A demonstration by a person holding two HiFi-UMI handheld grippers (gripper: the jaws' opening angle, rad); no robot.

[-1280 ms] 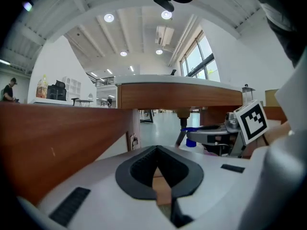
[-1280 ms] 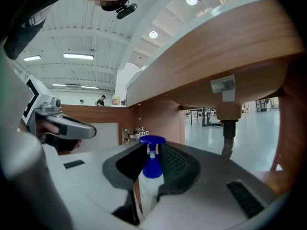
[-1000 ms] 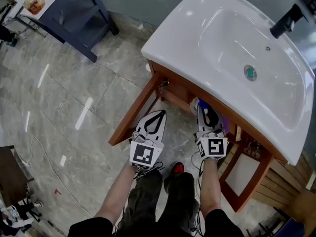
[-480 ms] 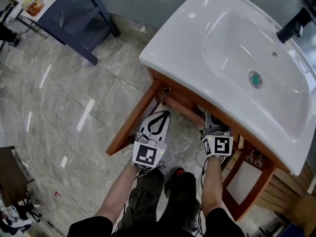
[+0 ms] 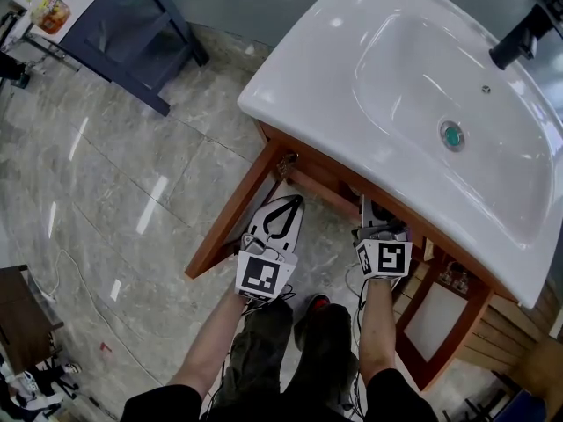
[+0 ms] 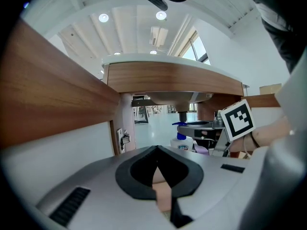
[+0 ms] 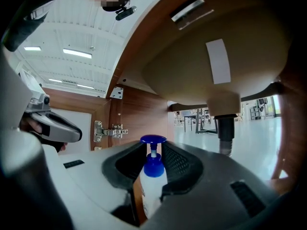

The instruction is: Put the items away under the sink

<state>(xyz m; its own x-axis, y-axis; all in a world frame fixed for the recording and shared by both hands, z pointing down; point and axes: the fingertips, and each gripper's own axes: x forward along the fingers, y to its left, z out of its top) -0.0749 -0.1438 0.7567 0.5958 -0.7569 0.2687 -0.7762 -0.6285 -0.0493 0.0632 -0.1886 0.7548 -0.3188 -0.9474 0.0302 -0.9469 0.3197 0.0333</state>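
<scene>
A white pump bottle (image 7: 149, 186) with a blue pump head stands upright between my right gripper's (image 7: 152, 150) jaws, which are shut on it. In the left gripper view the same bottle (image 6: 181, 142) shows inside the open wooden cabinet (image 5: 230, 227), below the white sink (image 5: 396, 86). In the head view my right gripper (image 5: 376, 225) reaches under the sink's front edge, so its tips and the bottle are hidden. My left gripper (image 5: 280, 218) hangs in front of the cabinet, left of the right one, shut and empty; its jaw tips (image 6: 156, 150) meet.
The sink's drain pipe (image 7: 224, 128) hangs down ahead of the bottle, to the right. A door hinge (image 7: 108, 128) sits on the cabinet's left wall. Something purple (image 6: 201, 149) lies beside the bottle. A dark blue table (image 5: 132, 33) stands on the tiled floor at the far left.
My right gripper has gone forward under the sink's edge with the bottle, which no longer shows in the head view. The left gripper has stayed almost where it was.
</scene>
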